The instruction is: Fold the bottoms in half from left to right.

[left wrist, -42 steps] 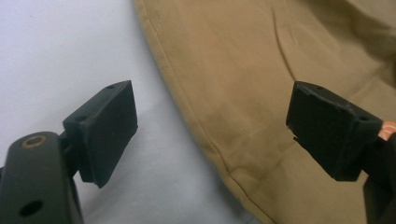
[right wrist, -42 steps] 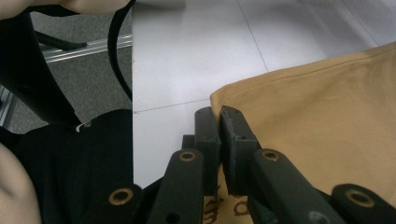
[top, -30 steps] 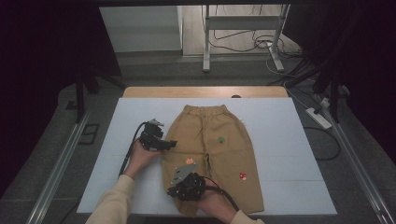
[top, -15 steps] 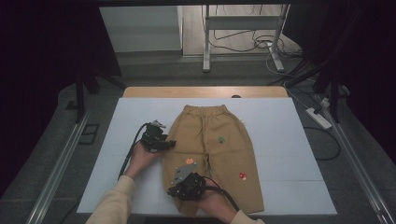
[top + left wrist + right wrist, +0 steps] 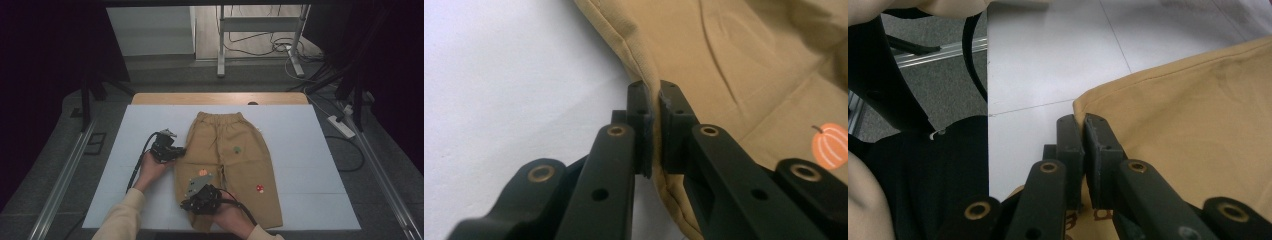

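Tan trousers (image 5: 225, 150) lie flat on the white table (image 5: 310, 150), waistband at the far end. My left gripper (image 5: 179, 151) is at the left side seam; its jaws have just been closing and now pinch the seam edge between them. In the left gripper view the pads of the left gripper (image 5: 656, 100) clamp the folded edge of the trousers (image 5: 744, 65), near an orange pumpkin patch (image 5: 830, 145). My right gripper (image 5: 186, 205) sits at the near hem of the left leg. In the right gripper view the right gripper (image 5: 1083, 125) is shut on the hem corner of the trousers (image 5: 1198, 110).
A wooden strip (image 5: 215, 98) borders the table's far edge. Beyond it stand metal frame legs (image 5: 220, 45) and loose cables on the floor. A power strip (image 5: 341, 126) lies to the right. A metal rail (image 5: 60, 185) runs along the left side.
The left gripper's jaws have closed from wide open onto the trousers' side seam. Both hands have stayed where they were.
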### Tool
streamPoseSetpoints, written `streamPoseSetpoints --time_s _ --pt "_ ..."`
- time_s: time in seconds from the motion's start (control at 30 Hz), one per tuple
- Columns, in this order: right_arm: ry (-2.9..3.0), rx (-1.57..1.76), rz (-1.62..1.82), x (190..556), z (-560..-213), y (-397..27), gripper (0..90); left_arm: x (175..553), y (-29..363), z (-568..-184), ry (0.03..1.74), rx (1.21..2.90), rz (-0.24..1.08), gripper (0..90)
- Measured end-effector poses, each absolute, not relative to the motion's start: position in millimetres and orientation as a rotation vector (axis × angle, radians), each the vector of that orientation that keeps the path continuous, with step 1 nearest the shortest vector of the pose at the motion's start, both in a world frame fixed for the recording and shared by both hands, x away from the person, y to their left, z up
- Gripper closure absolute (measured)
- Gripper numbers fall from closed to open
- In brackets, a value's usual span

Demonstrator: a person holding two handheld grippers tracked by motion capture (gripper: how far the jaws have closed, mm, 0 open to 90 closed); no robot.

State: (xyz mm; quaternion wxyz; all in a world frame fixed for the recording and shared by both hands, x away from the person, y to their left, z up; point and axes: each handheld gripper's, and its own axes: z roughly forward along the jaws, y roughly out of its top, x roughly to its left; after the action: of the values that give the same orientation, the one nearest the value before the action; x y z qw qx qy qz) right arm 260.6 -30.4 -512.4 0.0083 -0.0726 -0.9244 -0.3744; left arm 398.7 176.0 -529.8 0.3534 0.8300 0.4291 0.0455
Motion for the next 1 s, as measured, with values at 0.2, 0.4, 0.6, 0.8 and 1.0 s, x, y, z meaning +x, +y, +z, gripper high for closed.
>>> streamPoseSetpoints --time_s 0.2,0.4,0.6,0.8,1.0 --pt "-2.882 -0.231 -1.181 262 -511 -33 85.4 397 180 -524 1.099 2.110 0.120 85.3" --pt "-2.883 -0.223 -1.192 261 -508 -32 85.6 397 181 -521 1.101 2.098 0.133 85.5" --pt "-2.879 -0.228 -1.195 261 -507 -33 86.0 397 184 -520 1.103 2.092 0.139 85.6" --pt "-2.881 -0.221 -1.206 260 -507 -32 86.4 396 188 -517 1.105 2.078 0.144 85.8" --pt "-2.872 -0.203 -1.262 259 -498 -29 86.6 392 199 -506 1.110 2.029 0.158 85.9"
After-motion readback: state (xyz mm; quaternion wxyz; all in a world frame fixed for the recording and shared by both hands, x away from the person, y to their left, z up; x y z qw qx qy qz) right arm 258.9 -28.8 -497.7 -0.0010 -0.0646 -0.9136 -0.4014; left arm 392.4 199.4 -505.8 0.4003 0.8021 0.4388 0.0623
